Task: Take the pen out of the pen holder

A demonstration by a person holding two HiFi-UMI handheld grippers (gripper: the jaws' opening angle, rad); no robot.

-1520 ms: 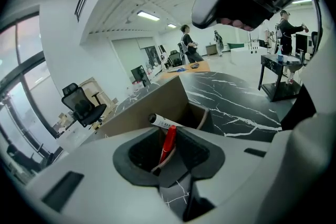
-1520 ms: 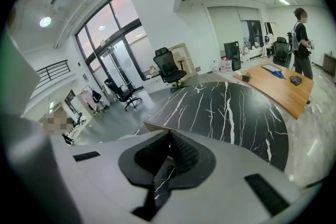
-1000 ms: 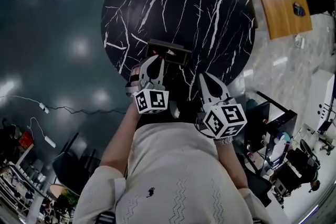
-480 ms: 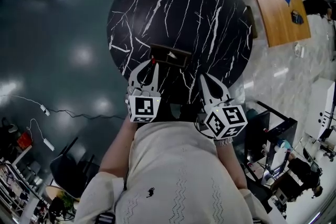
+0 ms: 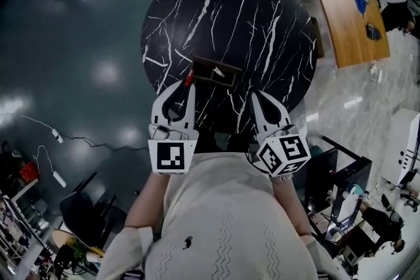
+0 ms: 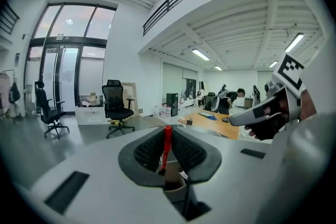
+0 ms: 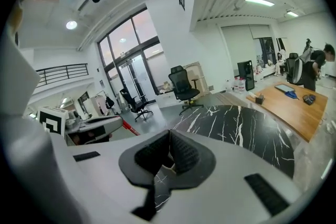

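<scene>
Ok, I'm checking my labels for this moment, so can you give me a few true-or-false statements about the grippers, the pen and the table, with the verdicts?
1. The left gripper is shut on a red pen. True.
2. The right gripper grips a second pen. False: its jaws are together with nothing between them.
3. The table in front of the person is round and black with white veins. True.
4. The pen holder stands on the wooden desk. False: it stands on the black table, just beyond the tips of the left gripper.
</scene>
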